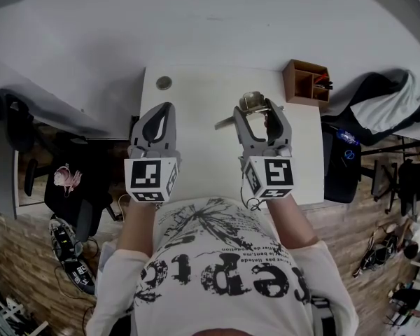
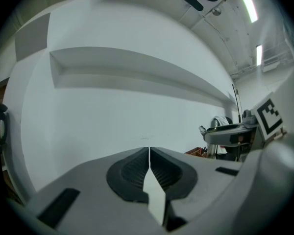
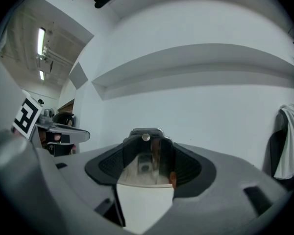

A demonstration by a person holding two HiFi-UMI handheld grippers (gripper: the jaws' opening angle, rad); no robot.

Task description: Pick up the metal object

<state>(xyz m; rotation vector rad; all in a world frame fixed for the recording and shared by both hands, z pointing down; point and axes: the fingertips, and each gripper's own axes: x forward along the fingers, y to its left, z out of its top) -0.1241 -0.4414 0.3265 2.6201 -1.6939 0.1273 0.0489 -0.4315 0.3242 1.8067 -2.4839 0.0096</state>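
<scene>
Metal glints between the jaws of the right gripper (image 1: 257, 110): the metal object (image 1: 250, 102) is clamped there, over the far part of the white table (image 1: 203, 159), with a thin bar of it sticking out toward the left. In the right gripper view the 2 dark pads press on either side of the object (image 3: 146, 160), whose polished face fills the gap of the right gripper (image 3: 147, 146), with a small round stud at its top.

Both bare forearms reach forward from the torso, elbows bent and close to the body, so the 2 grippers sit side by side over the table, pointing away from the person toward the wall. Each marker cube faces up at the head camera.

Left gripper (image 1: 164, 110) is clenched on nothing. In its own view the left gripper (image 2: 149, 153) has its jaws meeting along a thin line, and the right gripper (image 2: 230, 133) shows off to the side.

On the table's far right corner stands a wooden box (image 1: 306, 81); near the far left corner lies a small round disc (image 1: 164, 82).
</scene>
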